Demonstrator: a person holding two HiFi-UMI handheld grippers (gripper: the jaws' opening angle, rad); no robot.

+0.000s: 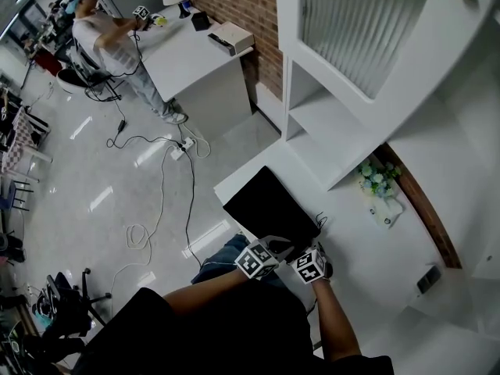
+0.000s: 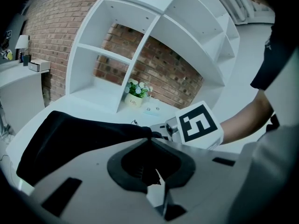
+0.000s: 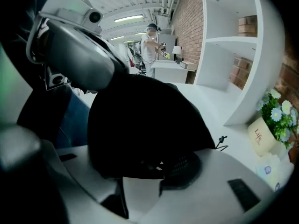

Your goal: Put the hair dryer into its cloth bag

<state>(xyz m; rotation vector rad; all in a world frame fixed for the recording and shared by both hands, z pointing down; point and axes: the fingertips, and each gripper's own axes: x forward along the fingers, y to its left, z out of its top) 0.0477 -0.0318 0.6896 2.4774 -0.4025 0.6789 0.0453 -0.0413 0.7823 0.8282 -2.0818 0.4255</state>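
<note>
A black cloth bag [image 1: 269, 205] lies on the white table [image 1: 367, 264], its near edge at both grippers. No hair dryer shows in any view. My left gripper [image 1: 275, 245] is shut on the bag's edge [image 2: 140, 130], and the cloth [image 2: 79, 139] stretches off to the left from its tips [image 2: 150, 135]. The right gripper's marker cube [image 2: 198, 124] sits just beyond. My right gripper [image 1: 316, 250] has a bulky fold of the bag [image 3: 140, 120] filling its jaws [image 3: 149, 163], which stand partly closed on it; the pads are hidden by cloth. A drawstring [image 3: 222, 141] trails off the bag.
A white shelf unit [image 1: 328, 123] stands behind the bag against a brick wall. A small flower pot [image 1: 379, 184] sits at its foot, to the right of the bag. Another person [image 1: 101, 30] works at a far desk, and cables [image 1: 168, 178] run over the floor.
</note>
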